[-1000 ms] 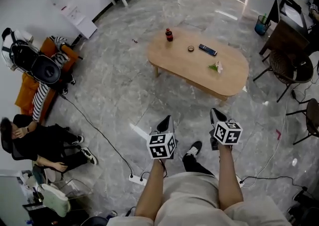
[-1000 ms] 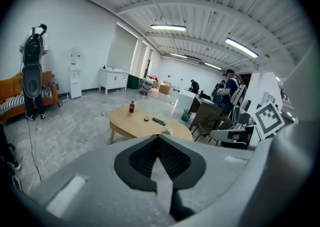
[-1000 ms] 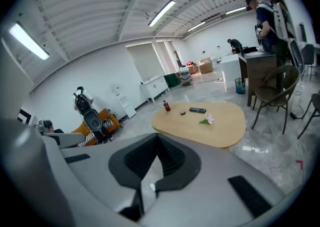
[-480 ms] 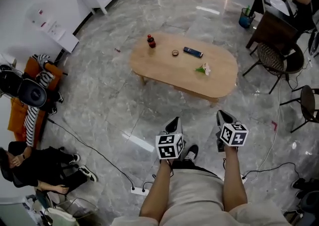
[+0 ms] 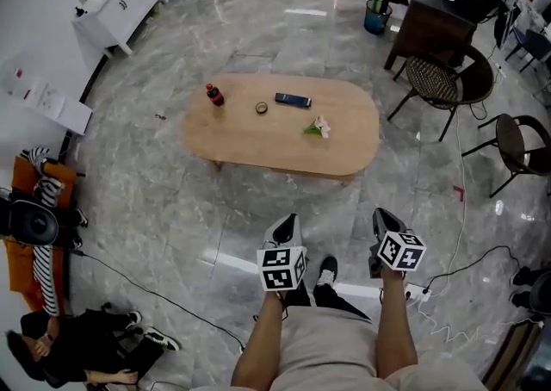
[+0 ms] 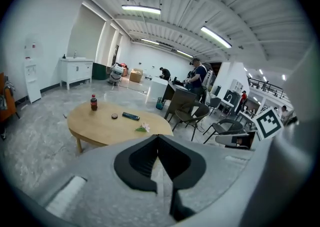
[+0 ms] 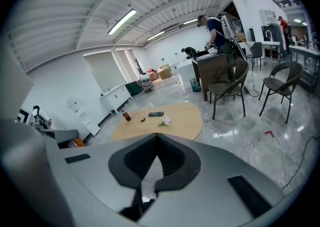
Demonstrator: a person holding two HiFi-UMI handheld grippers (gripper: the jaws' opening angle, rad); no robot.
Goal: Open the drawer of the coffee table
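**Q:** State of the jaws?

**A:** Left gripper (image 5: 288, 224): jaws closed, nothing between them. Right gripper (image 5: 379, 215): jaws closed, likewise empty. Each gripper view confirms this.

**Q:** What has changed over the last second?

**A:** The person has turned and stepped toward the bench (image 5: 258, 144). It earlier sat skewed toward the upper right of the head view. It now lies square across the view, with its long near edge facing the person. Both grippers have stayed closed and low, ahead of the person's legs.

**Q:** Where is the drawer?

**A:** It is not visible. Every view shows the bench from above or from afar, and no drawer front or handle can be made out. It is presumably under the top. The bottle (image 5: 213, 94) and remote (image 5: 293, 100) stand on that top.

**Q:** What does this mean for the task?

**A:** This is the approach phase only. Open floor (image 5: 344, 200) separates the grippers from the bench, which is well apart from both. The drawer has not been contacted. The next step probably calls for closing in, lowering the view to find the handle, and opening one set of jaws.
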